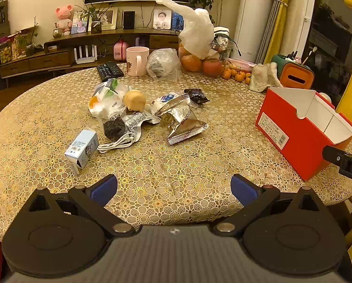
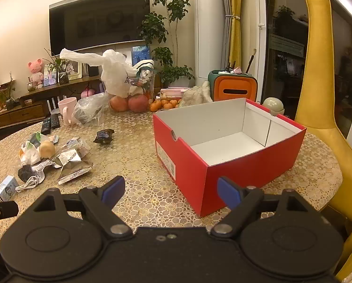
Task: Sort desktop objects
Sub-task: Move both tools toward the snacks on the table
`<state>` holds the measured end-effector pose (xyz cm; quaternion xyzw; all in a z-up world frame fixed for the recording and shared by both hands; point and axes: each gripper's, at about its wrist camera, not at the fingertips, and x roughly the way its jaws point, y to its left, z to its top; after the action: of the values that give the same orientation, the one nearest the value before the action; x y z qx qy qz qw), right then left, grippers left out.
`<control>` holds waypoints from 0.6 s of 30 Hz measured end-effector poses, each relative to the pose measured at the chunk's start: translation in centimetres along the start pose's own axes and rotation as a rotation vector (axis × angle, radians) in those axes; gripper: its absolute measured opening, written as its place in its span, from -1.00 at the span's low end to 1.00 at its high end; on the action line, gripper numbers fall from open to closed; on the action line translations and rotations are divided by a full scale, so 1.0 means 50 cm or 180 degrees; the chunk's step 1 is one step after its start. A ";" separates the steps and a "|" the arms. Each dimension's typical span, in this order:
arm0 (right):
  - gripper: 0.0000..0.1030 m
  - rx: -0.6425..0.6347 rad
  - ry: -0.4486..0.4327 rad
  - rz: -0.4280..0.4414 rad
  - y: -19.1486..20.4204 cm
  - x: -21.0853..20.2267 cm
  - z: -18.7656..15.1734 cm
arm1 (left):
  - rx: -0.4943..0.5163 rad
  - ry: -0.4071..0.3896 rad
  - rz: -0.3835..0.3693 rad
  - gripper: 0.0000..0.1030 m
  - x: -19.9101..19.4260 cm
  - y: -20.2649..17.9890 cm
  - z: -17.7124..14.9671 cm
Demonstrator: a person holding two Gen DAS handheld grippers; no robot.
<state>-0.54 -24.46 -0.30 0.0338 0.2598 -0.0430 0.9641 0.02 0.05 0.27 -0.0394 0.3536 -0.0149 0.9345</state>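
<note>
Holding both tools above the near edge of the table (image 1: 176, 165), we are keeping the left gripper (image 1: 174, 186) spread wide, its 2 blue pads (image 1: 105, 188) gripping nothing, with only the lace-patterned cloth lying between them. Out past the left pad, the small blue box (image 1: 83, 147) is lying on its side, well apart from the fingers, and a coiled white cable (image 1: 116, 143) is resting just beside it. Further out, the main pile is sitting near the middle of the table: a crumpled silver foil packet (image 1: 184, 122), a dark scrubber ball (image 1: 114, 128), a beige round lump (image 1: 134, 100) and a white plastic bag bundle (image 1: 105, 101), all touching or overlapping. A dark wrapped snack (image 1: 196, 95) is lying slightly beyond them.

We are also holding the right gripper (image 2: 171, 189) wide and empty. Its right pad (image 2: 229, 192) is showing in front of the near corner of the red box (image 2: 223, 179), though we cannot tell whether they are touching. That box is standing open, its white inside bare. The pile is lying well off to the left of these fingers.

At the far side of the table, a pink mug (image 1: 137, 61), 2 remotes (image 1: 110, 70), apples (image 1: 200, 64) and an orange tissue holder (image 1: 296, 76) are standing.
</note>
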 end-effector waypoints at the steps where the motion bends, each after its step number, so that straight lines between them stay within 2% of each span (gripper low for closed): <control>1: 0.66 0.0002 0.0002 0.0002 0.000 0.000 0.001 | -0.0006 -0.0001 -0.0001 1.00 0.000 0.001 0.000; 18: 0.66 -0.0005 0.0021 0.0019 0.013 0.004 0.002 | -0.0009 -0.0012 -0.0012 1.00 -0.001 0.001 0.001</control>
<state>-0.26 -23.86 -0.31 0.0340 0.2629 -0.0399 0.9634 0.02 0.09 0.35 -0.0414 0.3518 -0.0160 0.9350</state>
